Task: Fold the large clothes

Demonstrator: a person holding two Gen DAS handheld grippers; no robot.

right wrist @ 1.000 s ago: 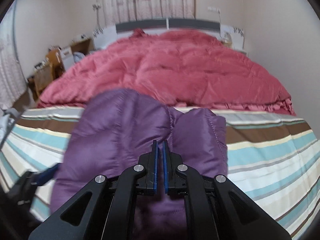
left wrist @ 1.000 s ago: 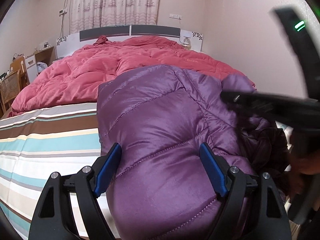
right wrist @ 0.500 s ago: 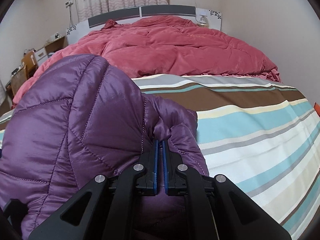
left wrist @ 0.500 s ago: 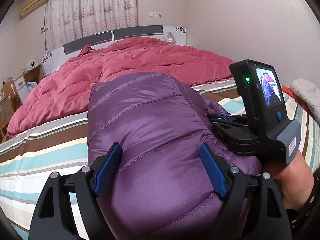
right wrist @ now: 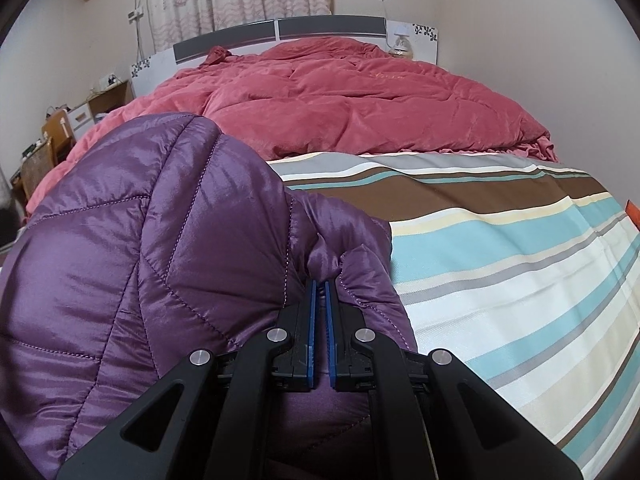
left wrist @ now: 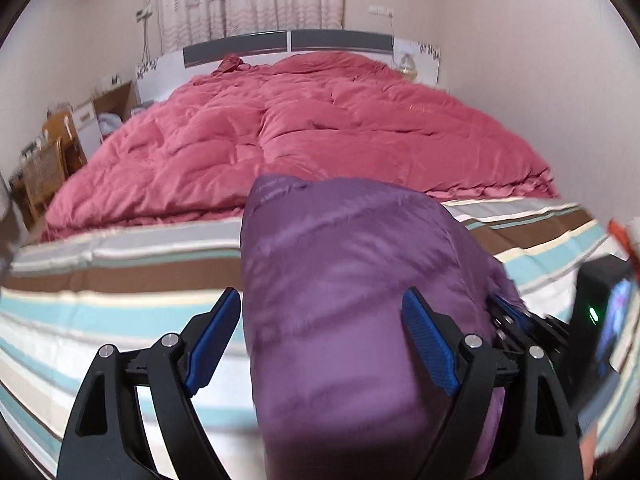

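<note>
Since the earlier frames the purple puffer jacket has come down from a raised hump to a folded bundle on the near part of the bed, and the right claw has sunk with it. The left claw has drawn back, its jaws just widening a little further; they stand apart, one pad to the left of the bundle and clear of it, the other over its top, neither pressing. The right claw is together, clamped on a pinch of jacket fabric at the bundle's right edge.

The jacket lies on the striped sheet, near the foot of the bed, with the red quilt bunched beyond it at the far end.

The risk, as I judge it, is springback: the padding is lofty and the shell is glossy, slick nylon, so once the pinch lets go the fold may puff open or slide. A pull sideways by the clamped claw could also drag the whole bundle and undo the crease.

The shell is quilted in stitched panels, rounded and pillowy; the sheet is flat woven cotton in brown, teal and cream bands.
</note>
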